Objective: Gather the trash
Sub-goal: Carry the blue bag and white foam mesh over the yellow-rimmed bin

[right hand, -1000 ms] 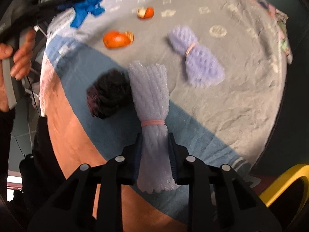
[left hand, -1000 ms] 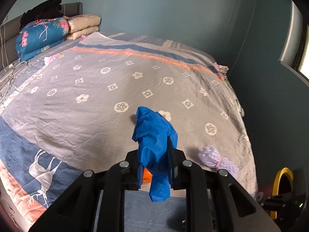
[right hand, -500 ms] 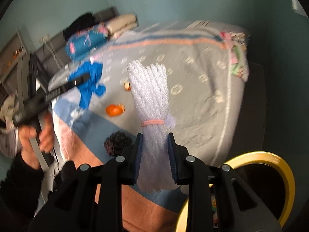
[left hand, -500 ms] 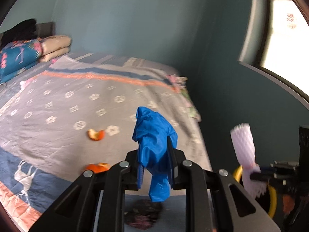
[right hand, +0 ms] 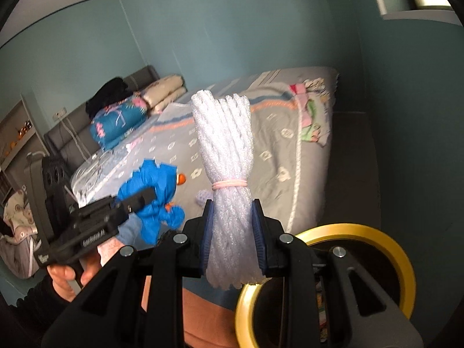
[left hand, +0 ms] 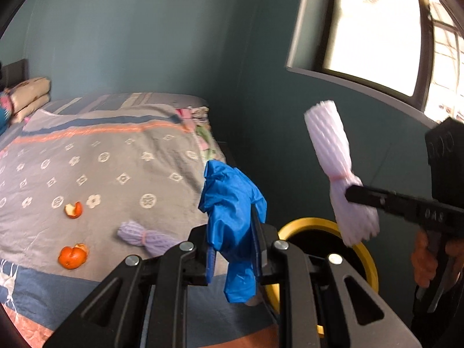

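My left gripper is shut on a crumpled blue glove, held above the bed's corner beside the yellow-rimmed trash bin. My right gripper is shut on a white foam net bundle tied with a pink band, just left of the bin's yellow rim. The bundle also shows in the left wrist view, over the bin. The glove shows in the right wrist view. A purple foam net and two orange peels lie on the bed.
The bed with a grey patterned cover fills the left. Folded quilts and pillows lie at its head. A teal wall and a window stand to the right. A shelf stands at the far left.
Both grippers have swung right, away from the bed and toward the yellow bin, each still holding its item. The bin has come fuller into both views.
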